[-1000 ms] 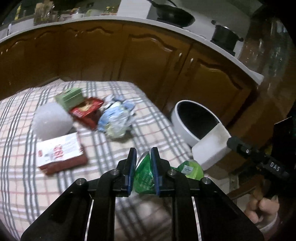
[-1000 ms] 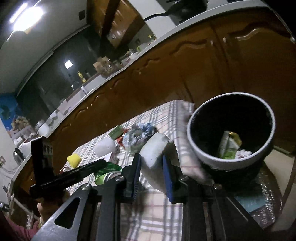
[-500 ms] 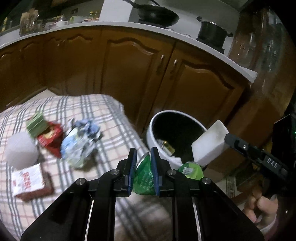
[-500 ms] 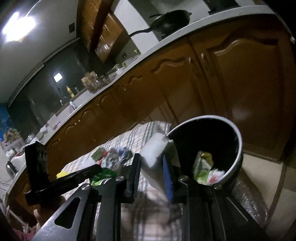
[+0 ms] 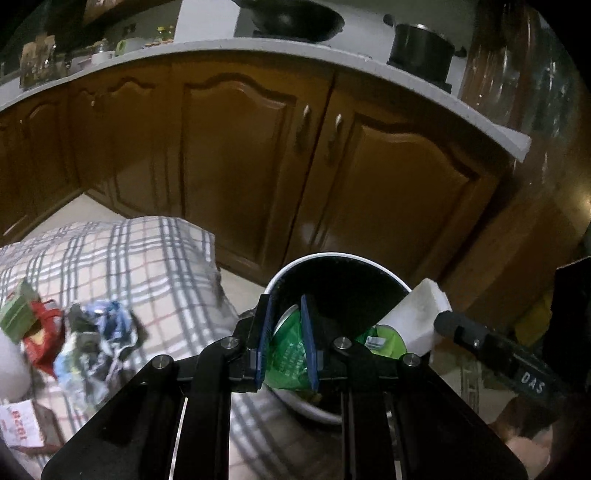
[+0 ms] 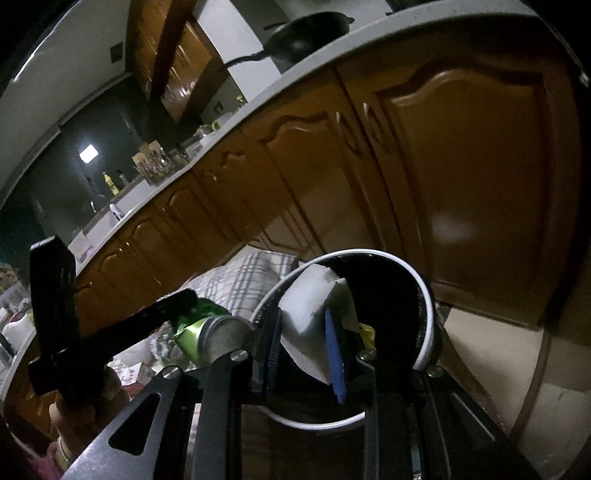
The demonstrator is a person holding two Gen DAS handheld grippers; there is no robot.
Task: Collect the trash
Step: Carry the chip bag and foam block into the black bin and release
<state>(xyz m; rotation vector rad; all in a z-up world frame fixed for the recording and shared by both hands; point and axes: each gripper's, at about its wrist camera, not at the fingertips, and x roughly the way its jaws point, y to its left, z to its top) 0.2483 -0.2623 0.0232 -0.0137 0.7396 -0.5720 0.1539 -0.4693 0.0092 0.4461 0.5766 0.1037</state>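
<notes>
1. Standing beside the checked tablecloth [image 5: 122, 258], I saw the left gripper [image 5: 286, 339] clamped narrowly on a crushed green can [image 5: 290, 354], its blue pads pressed against both sides.
2. That can hung over the near rim of the white bin [image 5: 291, 269], whose dark interior opened just beyond the fingertips.
3. The right gripper [image 6: 303, 343] was closed on a white foam block [image 6: 306, 306], with the block gripped between its two blue-lined fingers.
4. The block sat over the bin's mouth in the right wrist view [image 6: 424, 295], close beside the can.
5. Inside the bin, a yellow-green wrapper [image 6: 365, 332] was partly visible behind the block; its exact kind was too dim to tell.
6. Remaining trash lay on the cloth to the left: a crumpled blue-and-white wrapper [image 5: 99, 332], a red packet [image 5: 40, 339], a green carton [image 5: 14, 314] and a red-and-white box [image 5: 22, 421].
7. The bin stood on the floor between the cloth's edge and the brown cabinets [image 5: 240, 147].
8. A black pan [image 5: 295, 14] and a dark pot [image 5: 421, 48] rested on the counter above.
</notes>
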